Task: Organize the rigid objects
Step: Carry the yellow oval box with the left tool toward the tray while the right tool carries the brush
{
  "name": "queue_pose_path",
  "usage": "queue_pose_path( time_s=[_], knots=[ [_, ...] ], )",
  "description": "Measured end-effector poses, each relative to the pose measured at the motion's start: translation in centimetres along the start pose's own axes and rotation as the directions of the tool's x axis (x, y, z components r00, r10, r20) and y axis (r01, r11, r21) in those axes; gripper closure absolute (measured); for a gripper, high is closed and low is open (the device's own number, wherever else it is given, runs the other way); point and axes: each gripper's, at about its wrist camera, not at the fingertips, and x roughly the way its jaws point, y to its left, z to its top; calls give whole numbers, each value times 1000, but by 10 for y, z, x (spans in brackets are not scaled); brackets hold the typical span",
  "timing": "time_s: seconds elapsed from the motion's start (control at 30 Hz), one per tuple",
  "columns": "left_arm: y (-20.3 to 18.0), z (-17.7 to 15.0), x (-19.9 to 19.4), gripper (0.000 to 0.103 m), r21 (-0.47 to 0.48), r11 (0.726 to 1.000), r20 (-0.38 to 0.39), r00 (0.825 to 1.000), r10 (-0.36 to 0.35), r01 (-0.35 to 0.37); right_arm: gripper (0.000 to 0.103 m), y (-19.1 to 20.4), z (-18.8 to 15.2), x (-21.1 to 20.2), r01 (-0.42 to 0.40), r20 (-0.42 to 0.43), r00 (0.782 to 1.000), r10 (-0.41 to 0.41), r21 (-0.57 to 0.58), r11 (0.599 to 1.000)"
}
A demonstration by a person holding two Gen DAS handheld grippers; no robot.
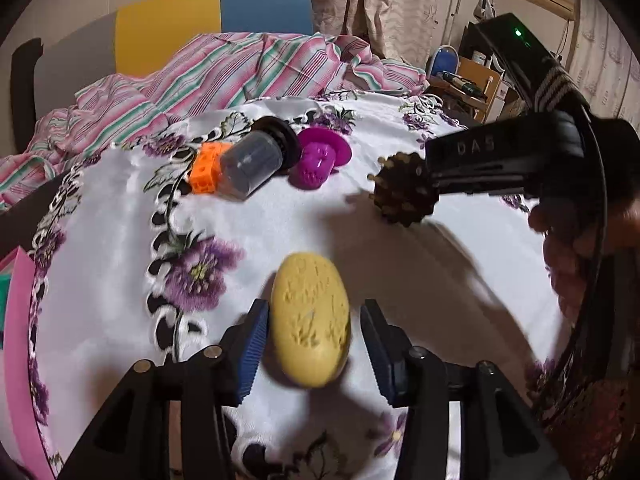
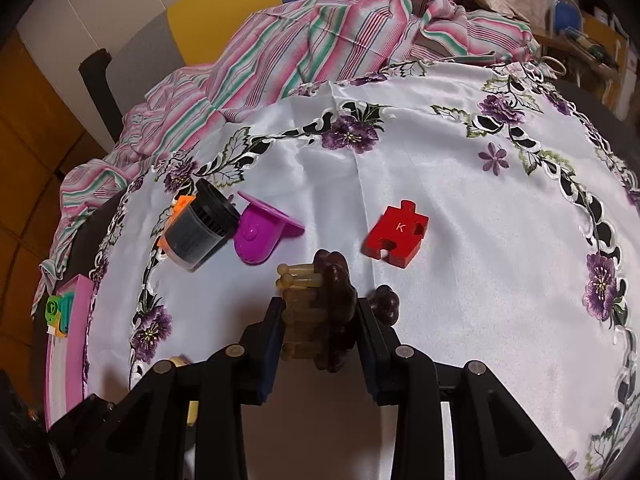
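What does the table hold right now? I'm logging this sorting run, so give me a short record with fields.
surface: white floral tablecloth
left gripper: open, yellow oval stone between the jaws, gap visible on one side
right gripper: shut on brown bristled brush
grouped items: grey jar with black lid, purple cup, orange block
apart: red puzzle piece

Left gripper (image 1: 314, 344): black angular frame, ribbed blue pads (image 1: 252, 354), brass-coloured round fasteners on the finger arms. Right gripper (image 2: 320, 332): same build; seen from the left wrist at 2 o'clock, its black body is lettered "DAS", with a lit green lamp (image 1: 518, 33).
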Motion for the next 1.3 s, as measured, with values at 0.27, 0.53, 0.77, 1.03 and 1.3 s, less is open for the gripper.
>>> queue_pose_path(
  time_s=[0.27, 0.53, 0.77, 1.03, 1.3],
  knots=[
    [-5, 1, 16, 59, 56, 998, -34, 999, 42, -40, 68, 1, 1, -2, 6, 6, 1000, -6, -8, 1000],
    [5, -12, 0, 59, -4, 1000, -20, 1000, -3, 3, 68, 5, 3, -10, 12, 50, 999, -11, -34, 999],
    [14, -26, -22, 59, -73, 996, 6, 999, -50, 50, 68, 14, 1, -10, 39, 58, 998, -34, -80, 996],
    [28, -39, -50, 59, -124, 990, 45, 997, -62, 67, 68, 23, -2, -12, 79, 75, 995, -70, -129, 989],
    [48, -50, -84, 59, -156, 986, 94, 994, -52, 66, 68, 33, -5, -15, 119, 102, 989, -102, -178, 977]
  ],
)
